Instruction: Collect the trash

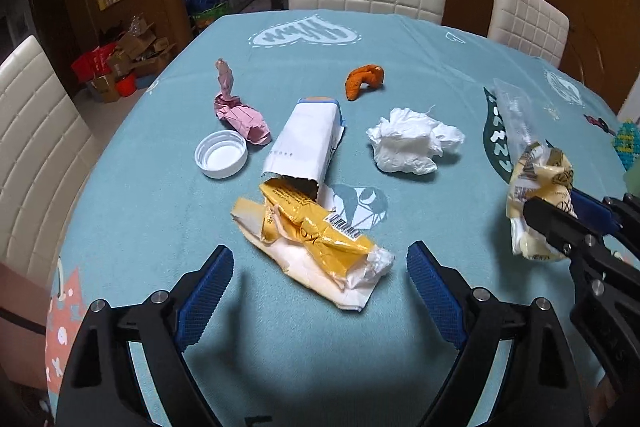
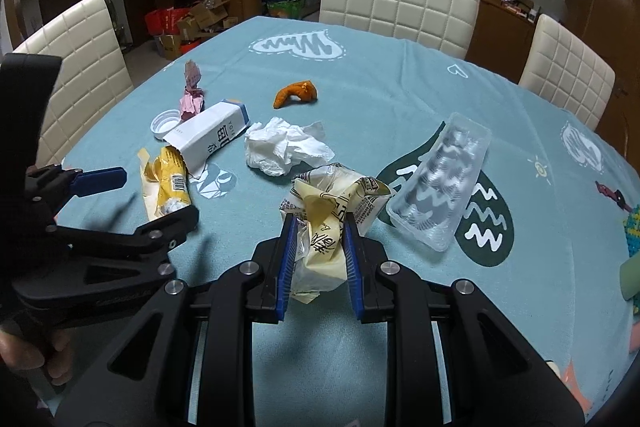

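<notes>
Left claw gaped wide, empty, over yellow wrapper lying on surface just before white carton. Right claw pinched cream wrapper. Risks — pads catching tablecloth with wrapper; thin film sliding loose; nudging carton.

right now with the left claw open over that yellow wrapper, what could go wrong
1. The yellow wrapper has one end tucked inside the white carton; pulling it may drag or tip the carton.
2. It lies flat and crumpled, so the left claw might pinch the tablecloth too.
3. The right claw grips the cream wrapper by a loose fold; it could slip out.
</notes>
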### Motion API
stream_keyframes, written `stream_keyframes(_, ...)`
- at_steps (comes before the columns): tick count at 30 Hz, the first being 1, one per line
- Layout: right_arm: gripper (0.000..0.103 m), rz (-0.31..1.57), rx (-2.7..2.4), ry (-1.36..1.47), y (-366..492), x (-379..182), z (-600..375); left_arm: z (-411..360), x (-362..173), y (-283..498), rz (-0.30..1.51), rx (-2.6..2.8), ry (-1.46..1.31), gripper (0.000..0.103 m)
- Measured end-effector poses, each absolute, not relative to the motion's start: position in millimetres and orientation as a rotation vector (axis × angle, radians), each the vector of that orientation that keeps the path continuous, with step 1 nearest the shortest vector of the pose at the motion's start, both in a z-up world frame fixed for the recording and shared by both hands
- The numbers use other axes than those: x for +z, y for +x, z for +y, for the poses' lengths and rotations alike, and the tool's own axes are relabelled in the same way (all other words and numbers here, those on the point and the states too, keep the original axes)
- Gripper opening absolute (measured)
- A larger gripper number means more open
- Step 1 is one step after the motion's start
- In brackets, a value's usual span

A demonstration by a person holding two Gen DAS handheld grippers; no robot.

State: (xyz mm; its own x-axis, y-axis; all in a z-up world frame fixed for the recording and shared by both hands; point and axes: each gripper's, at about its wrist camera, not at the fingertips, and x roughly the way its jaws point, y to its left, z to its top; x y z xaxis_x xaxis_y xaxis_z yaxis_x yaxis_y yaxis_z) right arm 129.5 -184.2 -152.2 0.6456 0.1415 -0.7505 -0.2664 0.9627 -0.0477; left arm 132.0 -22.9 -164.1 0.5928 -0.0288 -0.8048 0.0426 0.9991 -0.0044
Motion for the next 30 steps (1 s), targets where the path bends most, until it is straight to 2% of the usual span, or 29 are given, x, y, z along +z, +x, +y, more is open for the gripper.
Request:
stream_keyframes(3,0.025,0.845,0.242,-0.157,132,-155,-185,-21,-168,135,0.941,-0.035,0.004,0.085)
stream_keyframes(4,0.025,0.844,0.245,-0.155,132,-155,-185,-19,-169,136,0.942,-0.033,-0.003,0.076)
stream_keyframes(5,0.025,0.843,0.246,-0.154,132,-155,-184,-17,-171,136,0.952,-0.042,-0.013,0.055)
stream_keyframes(6,0.025,0.843,0.248,-0.154,132,-155,-183,-15,-171,137,0.955,-0.041,-0.013,0.050)
stream_keyframes(7,0.025,0.843,0.250,-0.155,132,-154,-182,-14,-170,136,0.955,-0.046,-0.011,0.034)
stream_keyframes(11,0.025,0.840,0.258,-0.166,127,-151,-172,-6,-168,129,0.955,-0.065,-0.025,0.023)
stream_keyframes(30,0.025,0.772,0.410,-0.337,105,-124,-28,101,-135,73,0.827,0.044,-0.032,0.021)
